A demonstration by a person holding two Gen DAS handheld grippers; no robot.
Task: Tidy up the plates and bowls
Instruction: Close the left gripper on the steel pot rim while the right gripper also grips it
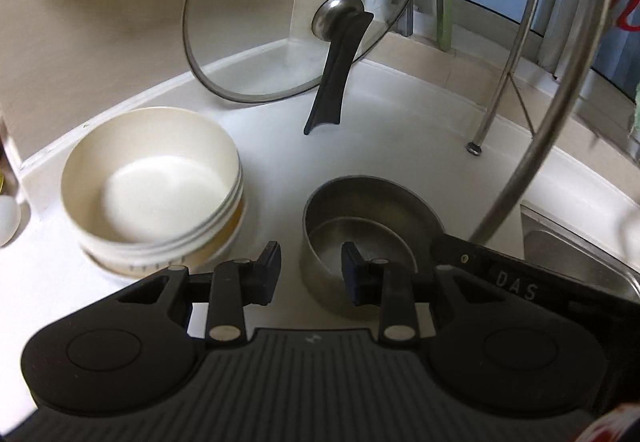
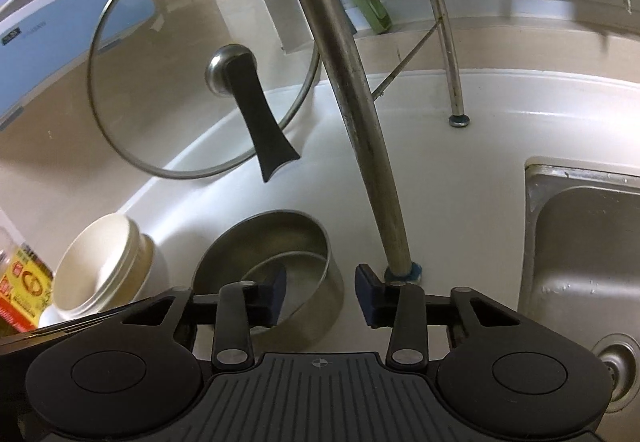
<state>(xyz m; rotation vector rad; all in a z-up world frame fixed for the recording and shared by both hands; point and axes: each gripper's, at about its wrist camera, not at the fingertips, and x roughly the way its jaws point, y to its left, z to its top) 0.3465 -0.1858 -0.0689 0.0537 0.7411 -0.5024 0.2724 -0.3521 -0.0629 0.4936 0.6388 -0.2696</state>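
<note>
A stack of cream bowls (image 1: 152, 186) stands on the white counter at the left; it also shows in the right wrist view (image 2: 100, 266). A steel bowl (image 1: 360, 226) with a smaller steel bowl nested inside stands to its right, also in the right wrist view (image 2: 276, 262). My left gripper (image 1: 310, 272) is open and empty, its right finger over the steel bowl's near rim. My right gripper (image 2: 320, 296) is open and empty, its left finger over the steel bowl's right side. Part of the right gripper's body (image 1: 500, 274) shows in the left wrist view.
A glass pan lid (image 1: 296, 18) with a black handle leans on the back wall, also in the right wrist view (image 2: 200, 82). Steel rack legs (image 2: 360, 122) stand on the white counter (image 1: 400, 122). A steel sink (image 2: 580, 262) lies to the right. A bottle (image 2: 20, 282) stands at far left.
</note>
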